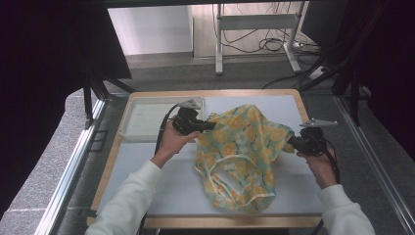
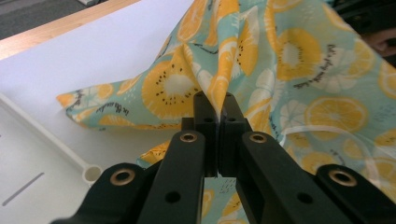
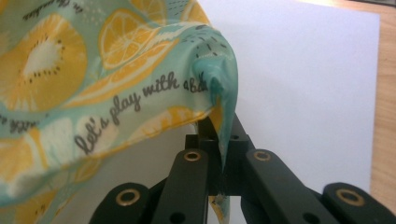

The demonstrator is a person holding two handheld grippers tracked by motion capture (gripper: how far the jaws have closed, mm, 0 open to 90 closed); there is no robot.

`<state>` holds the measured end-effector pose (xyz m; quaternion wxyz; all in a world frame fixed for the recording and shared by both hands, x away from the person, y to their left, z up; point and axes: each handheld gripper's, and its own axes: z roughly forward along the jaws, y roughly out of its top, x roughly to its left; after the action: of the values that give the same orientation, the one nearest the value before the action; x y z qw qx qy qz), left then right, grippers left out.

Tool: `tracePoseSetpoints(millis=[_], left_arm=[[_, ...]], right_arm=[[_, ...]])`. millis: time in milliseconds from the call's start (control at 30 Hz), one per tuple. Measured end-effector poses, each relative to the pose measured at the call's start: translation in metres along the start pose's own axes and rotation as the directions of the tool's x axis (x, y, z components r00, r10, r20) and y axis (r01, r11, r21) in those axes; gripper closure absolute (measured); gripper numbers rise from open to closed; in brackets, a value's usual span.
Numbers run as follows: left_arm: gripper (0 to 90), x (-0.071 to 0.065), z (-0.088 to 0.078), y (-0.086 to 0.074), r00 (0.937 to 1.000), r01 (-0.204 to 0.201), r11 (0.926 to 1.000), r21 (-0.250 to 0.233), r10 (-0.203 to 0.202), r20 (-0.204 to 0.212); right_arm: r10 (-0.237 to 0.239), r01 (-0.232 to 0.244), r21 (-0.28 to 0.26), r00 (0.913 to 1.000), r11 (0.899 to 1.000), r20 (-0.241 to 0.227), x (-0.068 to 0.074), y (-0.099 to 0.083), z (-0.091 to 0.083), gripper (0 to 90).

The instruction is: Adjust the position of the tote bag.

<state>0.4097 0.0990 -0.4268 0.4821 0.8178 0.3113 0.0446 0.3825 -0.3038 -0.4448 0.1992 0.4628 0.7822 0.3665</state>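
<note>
Fruit-print cloth point(image 1: 242, 147): stretched between both tools above the desk point(image 1: 171, 186). Left tool point(image 1: 211, 126) clamped on one edge; right tool point(image 1: 289, 141) clamped on the opposite corner. White tray point(image 1: 142, 120) behind left tool.

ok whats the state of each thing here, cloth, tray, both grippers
cloth: held up at two points, crumpled, lower part resting on the table
tray: empty, flat on the table
left gripper: jaws shut on cloth
right gripper: jaws shut on cloth
</note>
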Motion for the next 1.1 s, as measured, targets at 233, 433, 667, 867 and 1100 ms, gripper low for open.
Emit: tracePoseSetpoints(millis=[233,433,667,867,1100], left_arm=[[89.2,-0.01,-0.004,-0.004,0.9993,0.007,1.0,-0.006,-0.007,0.038],[89.2,-0.02,-0.005,-0.007,0.9981,-0.001,0.9999,-0.011,0.002,0.062],[89.2,-0.035,-0.008,-0.01,0.9961,-0.014,0.9998,-0.015,0.015,0.087],[89.1,-0.035,-0.002,-0.02,0.9976,-0.007,1.0,-0.003,0.007,0.068],[88.8,-0.031,0.01,-0.021,0.999,-0.002,1.0,0.005,0.001,0.046]], right_arm=[[0.005,-0.005,0.01,0.9999,1.0,0.012,-0.007,0.017,0.006,89.3],[0.021,-0.022,0.019,0.9995,1.0,0.021,-0.017,0.038,0.014,89.3],[0.025,-0.025,0.024,0.9992,0.999,0.032,-0.025,0.061,0.032,89.3],[0.058,-0.06,0.057,0.9976,0.997,0.038,-0.036,0.067,0.061,89.3],[0.098,-0.102,0.102,0.9943,0.99,0.042,-0.046,0.042,0.076,89.2]])
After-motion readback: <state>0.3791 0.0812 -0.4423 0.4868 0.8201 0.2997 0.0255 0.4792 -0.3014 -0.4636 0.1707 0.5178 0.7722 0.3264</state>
